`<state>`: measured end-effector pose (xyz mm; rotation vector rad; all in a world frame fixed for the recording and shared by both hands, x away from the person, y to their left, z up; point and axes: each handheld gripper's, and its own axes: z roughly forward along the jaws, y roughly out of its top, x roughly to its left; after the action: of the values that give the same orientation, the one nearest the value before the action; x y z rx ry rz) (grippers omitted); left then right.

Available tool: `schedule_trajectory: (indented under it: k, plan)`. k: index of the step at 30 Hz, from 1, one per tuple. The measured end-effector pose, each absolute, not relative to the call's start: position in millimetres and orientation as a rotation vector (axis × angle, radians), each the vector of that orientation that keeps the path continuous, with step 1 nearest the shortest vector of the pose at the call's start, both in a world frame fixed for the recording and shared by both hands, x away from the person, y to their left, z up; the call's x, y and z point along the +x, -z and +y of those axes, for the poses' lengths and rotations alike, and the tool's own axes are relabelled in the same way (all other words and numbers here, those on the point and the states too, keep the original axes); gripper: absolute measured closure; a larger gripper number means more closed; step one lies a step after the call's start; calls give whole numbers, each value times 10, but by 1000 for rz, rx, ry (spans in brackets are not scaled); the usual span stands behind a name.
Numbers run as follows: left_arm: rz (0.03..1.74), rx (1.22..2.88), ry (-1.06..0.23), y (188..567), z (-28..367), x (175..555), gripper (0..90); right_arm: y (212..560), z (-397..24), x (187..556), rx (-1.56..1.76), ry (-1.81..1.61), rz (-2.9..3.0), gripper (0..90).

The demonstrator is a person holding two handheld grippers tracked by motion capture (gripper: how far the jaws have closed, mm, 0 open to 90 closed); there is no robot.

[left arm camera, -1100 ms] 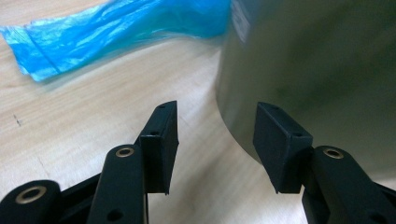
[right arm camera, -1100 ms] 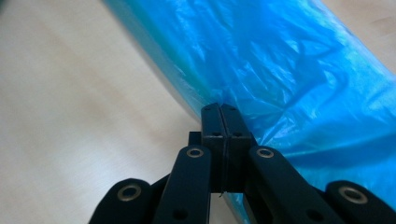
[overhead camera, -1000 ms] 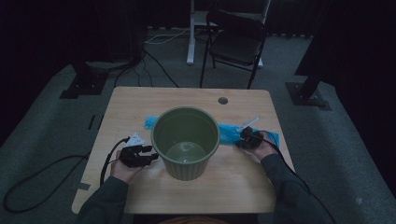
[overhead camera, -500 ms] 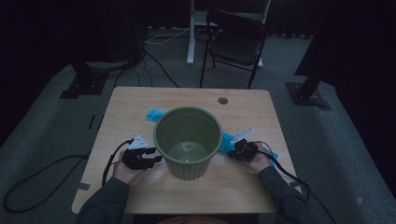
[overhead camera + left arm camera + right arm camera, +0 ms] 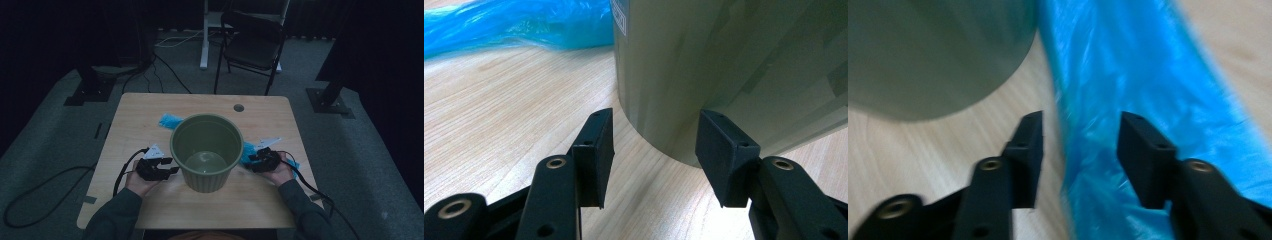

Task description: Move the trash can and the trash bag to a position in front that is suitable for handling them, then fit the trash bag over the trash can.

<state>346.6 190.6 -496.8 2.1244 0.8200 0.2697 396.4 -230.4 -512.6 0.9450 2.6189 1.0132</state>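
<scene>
A green plastic bucket point(image 5: 206, 150) stands upright and empty in the middle of the wooden table point(image 5: 145, 115). A crumpled blue plastic bag point(image 5: 169, 121) lies behind it and reaches round to its right side. My left gripper point(image 5: 169, 168) is open just left of the bucket's base, and the bucket wall point(image 5: 724, 65) rises right in front of its gripper point(image 5: 654, 150). My right gripper point(image 5: 252, 161) is to the right of the bucket. Its jaws have just been opening and stand open point(image 5: 1080, 147) over the blue bag point(image 5: 1148, 75), pads apart from it, bucket point(image 5: 933, 50) at the left.
A small round hole point(image 5: 238, 107) sits near the table's far edge. A black folding chair point(image 5: 252, 45) stands beyond the table. Cables trail from both grippers off the near edge onto the dark floor point(image 5: 45, 185).
My right gripper has come toward the near edge and closer to the bucket, and less of the blue bag shows at the right. The left gripper has stayed in place.
</scene>
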Motion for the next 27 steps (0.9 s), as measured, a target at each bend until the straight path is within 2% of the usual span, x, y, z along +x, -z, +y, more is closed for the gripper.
schedule_trajectory:
  k: [2,5,11,27]
  plan:
    - [820,2124,-270,4968,1906,3466,497,5104,-2303,3965,937,-1019,2607,499]
    - [824,2126,-271,4969,1924,3473,495,5044,-2290,3987,934,-1019,2577,396]
    - [832,2119,-276,4968,1938,3472,495,5064,-2222,4069,946,-977,2584,350]
    - [839,2134,-286,4979,1940,3477,491,5231,-2079,4277,950,-875,2677,327]
